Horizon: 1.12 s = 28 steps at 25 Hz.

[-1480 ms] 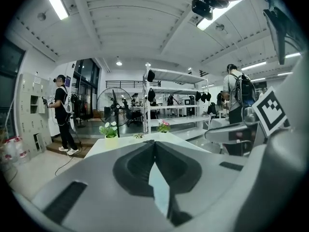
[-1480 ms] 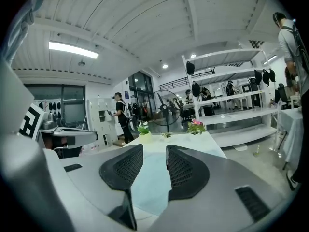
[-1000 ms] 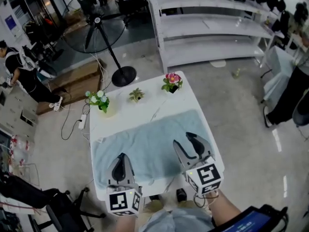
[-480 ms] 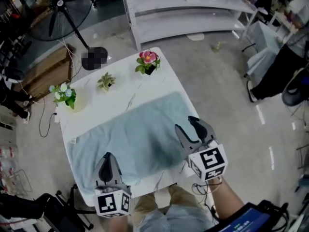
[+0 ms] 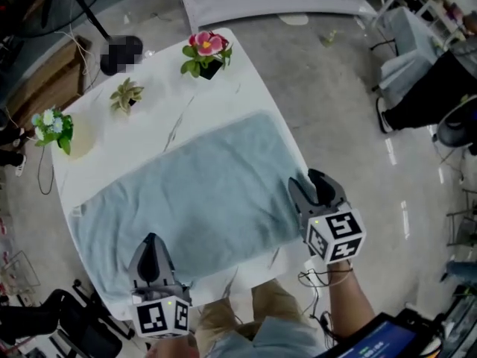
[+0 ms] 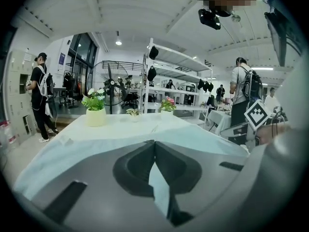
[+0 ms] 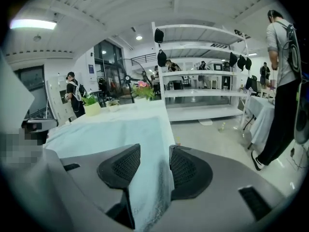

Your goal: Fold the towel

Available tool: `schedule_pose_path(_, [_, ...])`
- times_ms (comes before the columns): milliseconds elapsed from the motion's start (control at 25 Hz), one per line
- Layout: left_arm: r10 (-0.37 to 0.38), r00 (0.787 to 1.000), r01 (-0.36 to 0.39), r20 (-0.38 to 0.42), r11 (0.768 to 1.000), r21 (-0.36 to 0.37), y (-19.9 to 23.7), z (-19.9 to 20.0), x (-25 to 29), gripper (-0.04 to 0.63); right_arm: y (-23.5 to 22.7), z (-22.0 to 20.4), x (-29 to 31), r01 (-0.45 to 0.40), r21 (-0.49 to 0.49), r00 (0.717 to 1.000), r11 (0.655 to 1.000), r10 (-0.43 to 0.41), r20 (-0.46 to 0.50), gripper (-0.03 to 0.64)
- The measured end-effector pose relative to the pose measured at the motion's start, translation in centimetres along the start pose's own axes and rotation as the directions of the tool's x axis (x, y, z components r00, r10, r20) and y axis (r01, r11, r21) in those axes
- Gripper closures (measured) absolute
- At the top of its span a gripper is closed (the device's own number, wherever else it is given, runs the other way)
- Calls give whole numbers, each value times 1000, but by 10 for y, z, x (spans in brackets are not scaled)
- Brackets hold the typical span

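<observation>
A soft, pale blue rectangular towel (image 5: 186, 192) lies flat on the smooth white table (image 5: 149, 110), with the left gripper (image 5: 151, 240) pinched closed and empty and the right gripper (image 5: 303, 179) holding its mesh-textured pads apart.

Readable text: none; the square markers (image 5: 333, 232) show patterns only, and the blue sign (image 6: 62, 58), upper left, is too small for me.

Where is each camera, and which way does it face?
Head view: person's head, steeply down at pale blue terry towel on white table; left claw, right claw show.
Left gripper view: rides left claw, faces across towel; its shut jaws show.
Right gripper view: rides right claw, faces along towel; its open jaws show.
All share the pink-flowered pot.
</observation>
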State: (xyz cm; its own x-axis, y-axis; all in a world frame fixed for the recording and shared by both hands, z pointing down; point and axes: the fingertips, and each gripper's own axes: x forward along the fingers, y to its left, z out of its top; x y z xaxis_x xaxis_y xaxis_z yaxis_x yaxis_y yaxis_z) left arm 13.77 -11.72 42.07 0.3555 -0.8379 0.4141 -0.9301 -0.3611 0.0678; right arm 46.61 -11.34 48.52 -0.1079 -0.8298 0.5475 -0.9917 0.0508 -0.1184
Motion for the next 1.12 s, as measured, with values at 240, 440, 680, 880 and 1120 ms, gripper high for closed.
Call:
schedule_pose_path(240, [7,1000,-7,-27,1000,-14,1,-17,8,591,-8,-18,14,12,-23,993,1000,-15,-115,442])
schedule_pose_path(440, [7,1000,-7,-27,1000,-20,-1,-16,7,591,-14,-27,21,48,14,972,999,-43,-230,462])
schedule_pose_path(680, [23,1000,-23,-19,999,-33,7,-13,3,591,-19,-24,21,45,37,976,998,-36,-213,578])
schedule_pose_path(880, [30,1000,-30,8,999,-39,9,3,-6,591,-2,7,9,19,19,990,1000,-16,-137,581])
schedule_pose_path(1120, [42,999,-42,5,997,-58,23,15,-19,591,33,52,-4,-2,-57,997,998,-2,-84,580])
